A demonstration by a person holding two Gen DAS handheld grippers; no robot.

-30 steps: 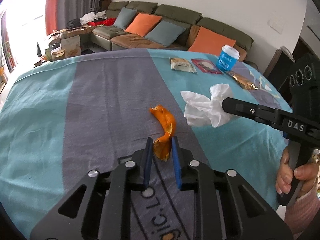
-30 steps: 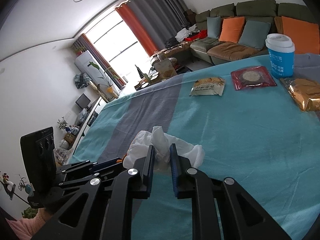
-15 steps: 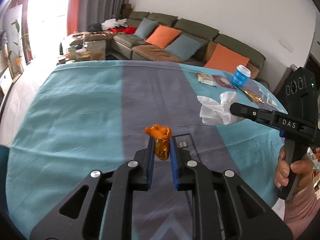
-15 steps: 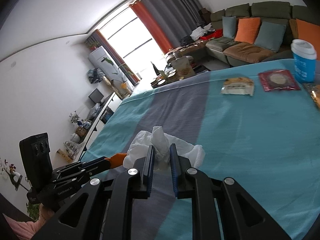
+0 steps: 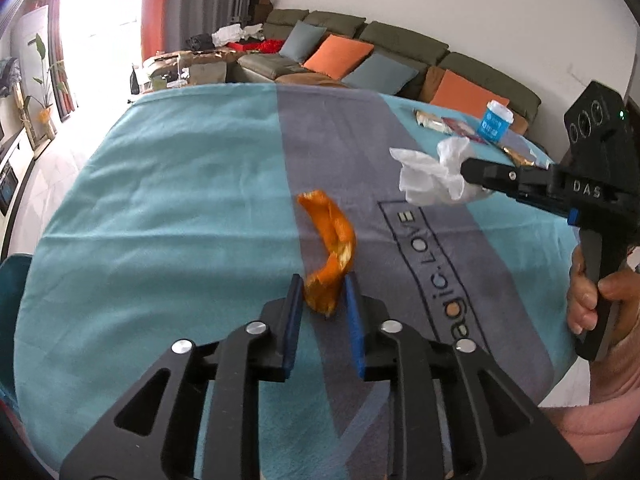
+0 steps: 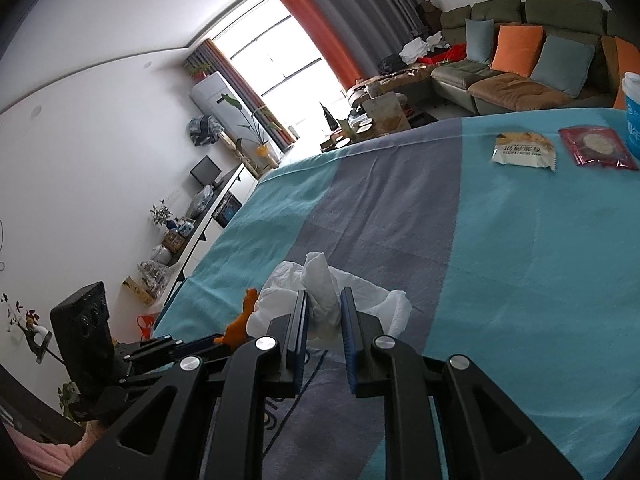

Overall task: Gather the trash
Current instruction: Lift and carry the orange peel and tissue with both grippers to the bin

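Since a second ago the sofa has slid toward 1 o'clock in the left view, and the left tongs [image 5: 320, 292] have just been opening, the orange peel [image 5: 330, 248] between them, pads barely touching. Peel: curled, bright orange, pale inside, long axis running 11 to 5 o'clock above the desk [image 5: 160, 200]. Right tongs [image 6: 324, 308] pinch a crumpled white tissue [image 6: 320, 284], upright toward 12.

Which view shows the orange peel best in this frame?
The left wrist view: the orange peel shows nearly whole, its lower end between the left gripper pads. The right wrist view shows only a small strip of it beside the white tissue.
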